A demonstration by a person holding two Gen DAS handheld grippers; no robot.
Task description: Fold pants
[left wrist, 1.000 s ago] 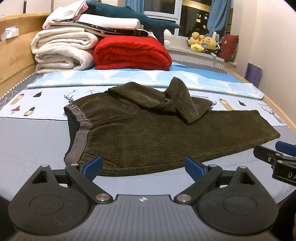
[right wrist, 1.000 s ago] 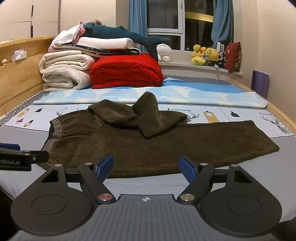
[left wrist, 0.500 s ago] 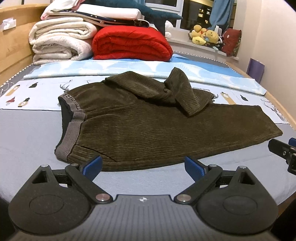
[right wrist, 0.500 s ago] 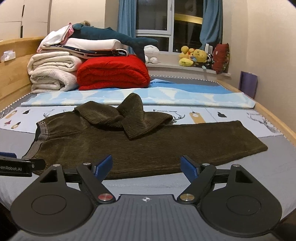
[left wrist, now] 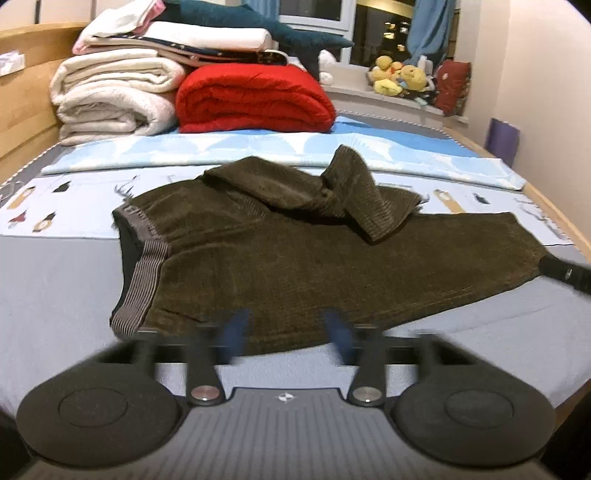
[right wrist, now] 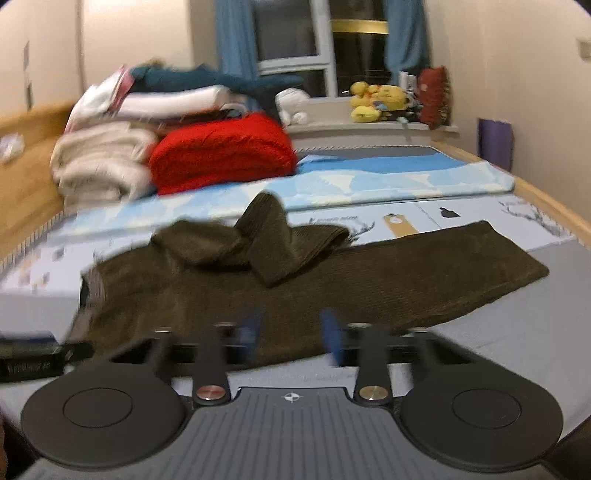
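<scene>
Dark brown corduroy pants (left wrist: 295, 258) lie across the grey bed, waistband (left wrist: 142, 273) at the left, one leg stretched right, the other leg (left wrist: 332, 195) bunched on top. They also show in the right wrist view (right wrist: 314, 280). My left gripper (left wrist: 286, 334) hovers at the pants' near edge, jaws part-closed and blurred, holding nothing. My right gripper (right wrist: 291, 336) sits likewise at the near edge, jaws narrowed and empty. The right gripper's tip (left wrist: 561, 273) shows by the leg hem; the left gripper's tip (right wrist: 33, 360) shows at far left.
Folded white blankets (left wrist: 114, 99) and a red quilt (left wrist: 255, 99) are stacked at the bed's head, with a blue shark plush (left wrist: 258, 22) on top. A light blue sheet (left wrist: 424, 162) lies behind the pants. Plush toys (left wrist: 399, 77) sit on the windowsill. Wooden bed rail (left wrist: 554, 218) at right.
Both grippers' jaws have narrowed from wide open and are motion-blurred. Both cameras have shifted; the pants lie as before.
</scene>
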